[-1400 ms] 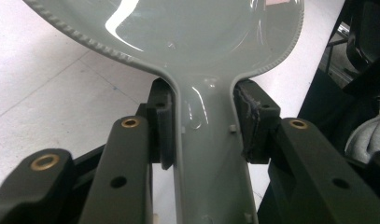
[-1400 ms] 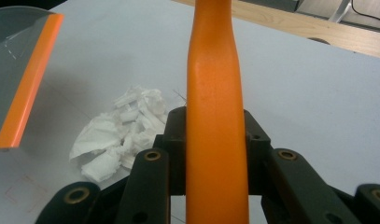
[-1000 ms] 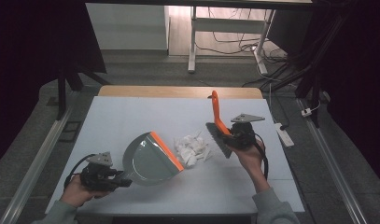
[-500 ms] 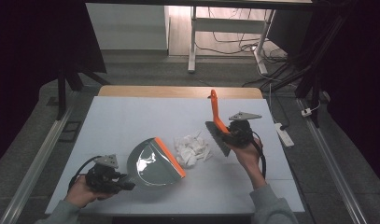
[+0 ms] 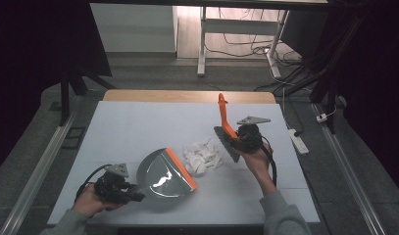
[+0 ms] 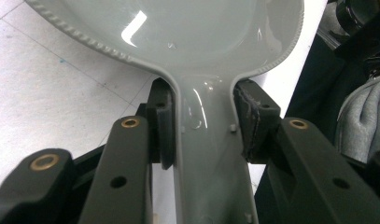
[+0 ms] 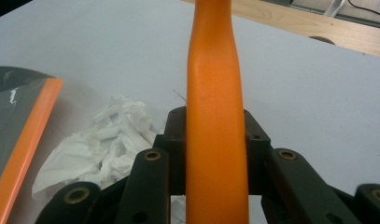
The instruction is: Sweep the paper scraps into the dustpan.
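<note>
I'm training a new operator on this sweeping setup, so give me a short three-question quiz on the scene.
1. True or false: the left gripper is shut on the handle of the grey dustpan.
2. What does the right gripper hold? A) a sponge B) the orange-handled brush C) a cup
3. What lies on the table between dustpan and brush?

Key: 1 true; 2 B; 3 the crumpled white paper.
</note>
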`<control>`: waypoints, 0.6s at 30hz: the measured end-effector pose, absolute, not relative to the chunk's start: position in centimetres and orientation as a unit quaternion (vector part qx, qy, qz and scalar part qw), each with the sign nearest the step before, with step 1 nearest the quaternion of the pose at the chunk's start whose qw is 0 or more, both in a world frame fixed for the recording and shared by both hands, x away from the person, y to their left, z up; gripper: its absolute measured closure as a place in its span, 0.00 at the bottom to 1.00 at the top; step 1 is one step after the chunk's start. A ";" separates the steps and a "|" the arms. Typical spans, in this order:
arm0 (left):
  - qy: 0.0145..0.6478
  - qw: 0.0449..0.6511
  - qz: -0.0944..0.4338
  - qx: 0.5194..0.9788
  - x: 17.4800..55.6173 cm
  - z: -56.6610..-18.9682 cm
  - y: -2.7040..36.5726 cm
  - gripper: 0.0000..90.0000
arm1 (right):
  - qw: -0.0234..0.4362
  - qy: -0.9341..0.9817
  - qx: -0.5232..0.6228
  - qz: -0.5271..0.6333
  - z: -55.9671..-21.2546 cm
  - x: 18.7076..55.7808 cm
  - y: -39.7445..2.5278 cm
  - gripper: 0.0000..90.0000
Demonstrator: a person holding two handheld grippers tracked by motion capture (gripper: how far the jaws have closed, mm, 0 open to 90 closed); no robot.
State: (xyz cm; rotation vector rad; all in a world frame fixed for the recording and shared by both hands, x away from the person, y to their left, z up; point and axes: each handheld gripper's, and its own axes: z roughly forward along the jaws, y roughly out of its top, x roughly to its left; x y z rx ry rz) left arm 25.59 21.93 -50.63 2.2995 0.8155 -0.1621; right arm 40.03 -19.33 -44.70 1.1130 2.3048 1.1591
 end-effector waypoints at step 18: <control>0.314 0.337 -0.072 0.885 26.1 -51.2 21.5 0.68 | 0.166 0.812 0.396 0.394 -45.4 41.2 -18.8 0.78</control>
